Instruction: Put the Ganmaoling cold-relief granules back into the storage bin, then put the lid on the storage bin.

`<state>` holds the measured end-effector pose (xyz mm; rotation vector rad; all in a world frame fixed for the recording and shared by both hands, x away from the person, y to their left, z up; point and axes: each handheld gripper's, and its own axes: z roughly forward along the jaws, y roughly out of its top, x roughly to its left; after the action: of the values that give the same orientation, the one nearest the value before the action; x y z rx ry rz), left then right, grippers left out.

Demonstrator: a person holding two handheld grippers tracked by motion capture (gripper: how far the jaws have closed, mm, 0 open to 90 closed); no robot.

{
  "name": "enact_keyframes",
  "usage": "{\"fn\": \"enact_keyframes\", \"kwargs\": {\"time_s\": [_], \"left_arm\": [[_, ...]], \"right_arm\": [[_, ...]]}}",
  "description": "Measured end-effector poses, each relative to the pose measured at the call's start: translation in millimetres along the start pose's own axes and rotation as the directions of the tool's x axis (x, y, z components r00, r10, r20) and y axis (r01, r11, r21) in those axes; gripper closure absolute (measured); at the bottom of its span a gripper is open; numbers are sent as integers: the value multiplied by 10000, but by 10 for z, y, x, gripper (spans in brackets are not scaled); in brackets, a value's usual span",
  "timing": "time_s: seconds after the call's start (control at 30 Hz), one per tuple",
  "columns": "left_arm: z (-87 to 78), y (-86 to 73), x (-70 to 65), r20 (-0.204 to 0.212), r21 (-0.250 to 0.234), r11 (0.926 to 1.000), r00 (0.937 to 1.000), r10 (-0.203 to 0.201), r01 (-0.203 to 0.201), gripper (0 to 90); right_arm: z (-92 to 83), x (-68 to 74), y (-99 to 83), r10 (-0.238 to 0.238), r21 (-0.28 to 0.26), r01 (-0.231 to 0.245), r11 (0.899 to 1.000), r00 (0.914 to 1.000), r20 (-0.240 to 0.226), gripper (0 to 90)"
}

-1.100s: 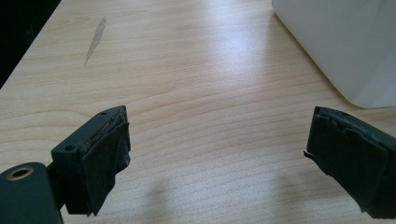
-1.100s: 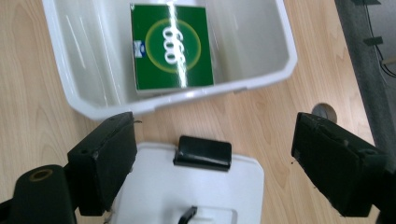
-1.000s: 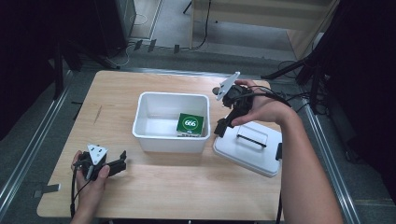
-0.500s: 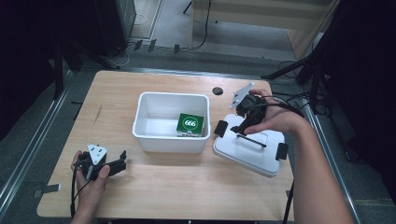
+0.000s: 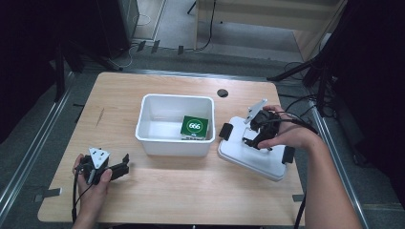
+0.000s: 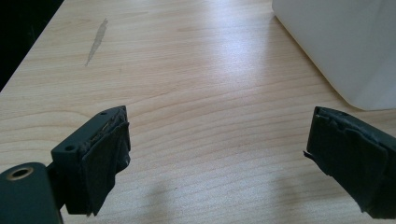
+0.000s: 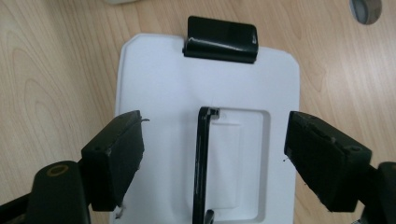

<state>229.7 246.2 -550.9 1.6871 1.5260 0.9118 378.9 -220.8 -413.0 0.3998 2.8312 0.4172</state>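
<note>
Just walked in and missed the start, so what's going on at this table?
A person holds a gripper in each hand. The right gripper is open over a white lid lying on the table, with the lid's black handle between its fingers. The left gripper rests open near the front edge, holding nothing. A white bin sits uncovered with a green box inside.

The tabletop is pale wood with rounded corners, a faint grey streak near its left side and a round dark grommet hole near its far edge. It stands on a grey floor, where metal rails run along both sides. Cables and tape marks lie on the floor beyond the far edge. A light wooden cabinet stands at the back, and deep shadow covers the room's left and right
</note>
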Motion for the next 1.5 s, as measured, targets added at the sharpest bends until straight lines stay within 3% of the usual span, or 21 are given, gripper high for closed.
{"fn": "enact_keyframes", "kwargs": {"time_s": [0.6, 1.0, 1.13, 1.37, 1.5], "left_arm": [[-2, -1, -2, -24, 4, 10000, 10000, 35, -35, 67], [0, -1, -3, -6, 5, 10000, 10000, 16, -16, 67], [-5, -2, -6, -28, 1, 10000, 10000, 52, -52, 67], [-6, -3, -5, -27, 0, 10000, 10000, 43, -43, 67], [-4, -4, -2, 10, -18, 10000, 10000, 19, -19, 67]], "right_arm": [[124, 50, -286, 448, 189, -444, 9988, 9988, -190, 344], [229, 92, -375, 468, 293, -453, 9985, 9975, -533, 559], [238, 78, -381, 422, 270, -411, 9988, 9982, -419, 642], [321, 70, -426, 356, 855, -380, 9956, 9989, 292, 727], [334, 50, -467, 376, 857, -402, 9955, 9988, 323, 799]]}}
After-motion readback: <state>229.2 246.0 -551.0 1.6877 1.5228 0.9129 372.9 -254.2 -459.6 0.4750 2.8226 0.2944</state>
